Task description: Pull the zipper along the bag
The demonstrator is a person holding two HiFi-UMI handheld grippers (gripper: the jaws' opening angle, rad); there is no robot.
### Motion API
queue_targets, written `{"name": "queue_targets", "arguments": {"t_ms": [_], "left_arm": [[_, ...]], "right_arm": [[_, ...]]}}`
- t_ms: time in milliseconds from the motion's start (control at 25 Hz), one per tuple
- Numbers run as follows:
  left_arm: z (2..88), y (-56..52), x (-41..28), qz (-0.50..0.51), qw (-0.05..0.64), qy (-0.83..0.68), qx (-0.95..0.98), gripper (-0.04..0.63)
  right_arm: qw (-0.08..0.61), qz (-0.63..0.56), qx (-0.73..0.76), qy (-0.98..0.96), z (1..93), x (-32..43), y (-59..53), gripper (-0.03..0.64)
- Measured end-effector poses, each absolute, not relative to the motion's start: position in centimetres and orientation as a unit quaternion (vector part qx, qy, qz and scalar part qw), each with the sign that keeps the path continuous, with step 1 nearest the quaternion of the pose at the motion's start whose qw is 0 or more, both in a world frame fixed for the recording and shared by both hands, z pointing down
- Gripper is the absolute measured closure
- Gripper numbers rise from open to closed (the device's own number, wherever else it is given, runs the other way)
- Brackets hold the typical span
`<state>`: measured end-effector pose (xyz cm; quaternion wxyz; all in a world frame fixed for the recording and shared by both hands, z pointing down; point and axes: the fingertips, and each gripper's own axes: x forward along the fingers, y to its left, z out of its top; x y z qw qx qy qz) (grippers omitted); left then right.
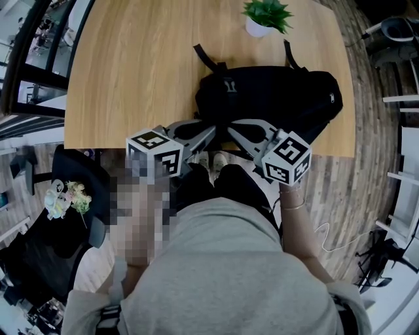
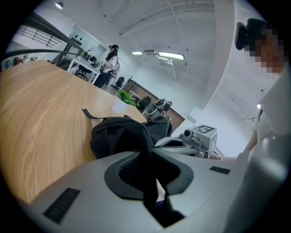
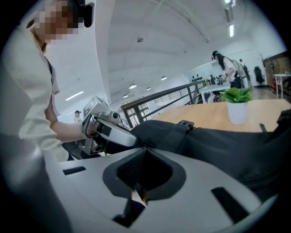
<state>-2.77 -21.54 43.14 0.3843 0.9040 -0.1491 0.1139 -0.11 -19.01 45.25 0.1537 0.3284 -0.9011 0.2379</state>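
- Lying on the wooden counter, the black bag fills the middle of the head view, its near side right at the counter's lower edge.
- Both tools meet at that near side, just left of the bag's centre, their tips almost touching each other.
- The left tool comes in from the lower left of the frame. In the left gripper view it is clenched on a fold of the bag, and the black fabric runs down through the closed jaws.
- The right tool comes in from the lower right. In the right gripper view it is also clenched, with its tips pressed into the dark edge of the bag. Whether a zipper pull sits between them is too small to tell.
- Each gripper view shows the other tool just beside its own tips: the right tool on the right of the frame and the left tool on the left.
- A black strap trails from the bag toward the upper middle of the head view.
- A small potted plant stands on the counter at the top of the frame, beyond the bag and apart from it.
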Motion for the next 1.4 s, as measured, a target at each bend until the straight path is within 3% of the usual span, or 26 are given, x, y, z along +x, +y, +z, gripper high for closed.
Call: {"name": "queue_targets", "arguments": {"t_ms": [360,1400], "left_arm": [[42.9,-21.4,-3.0,0.144,0.302,-0.198,0.921,0.537],[43.1,-22.1,-4.3,0.115,0.294,-0.396,0.863,0.531]], "right_arm": [[0.22,0.183,0.438,-0.852,43.7,0.4,-18.7,0.609],[0.204,0.183,0.487,-0.829,42.3,13.0,-18.5,0.609]]}}
